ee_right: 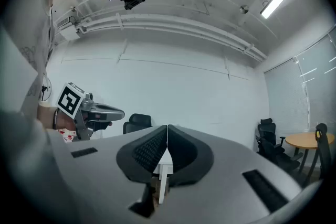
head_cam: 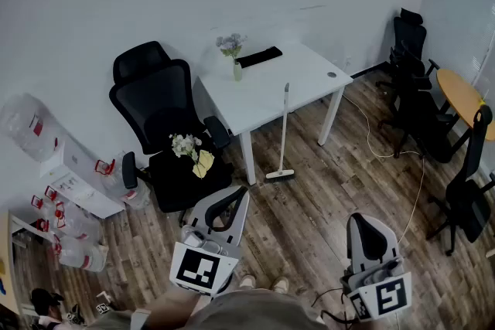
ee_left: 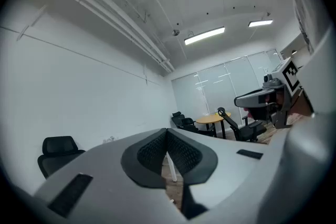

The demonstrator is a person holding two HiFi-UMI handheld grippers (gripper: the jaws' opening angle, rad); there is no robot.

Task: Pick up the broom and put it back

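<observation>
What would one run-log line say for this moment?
broom: leaning on white table, untouched | left gripper: shut, empty | right gripper: shut, empty

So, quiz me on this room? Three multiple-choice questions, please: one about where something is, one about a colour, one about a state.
1. Where is the broom?
A. propped against the white table
B. hanging on the wall
C. lying across an office chair

2. What colour is the top of the round table?
A. white
B. orange-brown
C. black

3. How do the jaws of the left gripper and the right gripper stand?
A. both shut, empty
B. both wide apart
C. left clamped on the broom

Answers:
1. A: its head sits on the floor, with the handle against the table edge.
2. B: it shows orange-brown in the head view.
3. A: each gripper view shows the jaws meeting with nothing between.
</observation>
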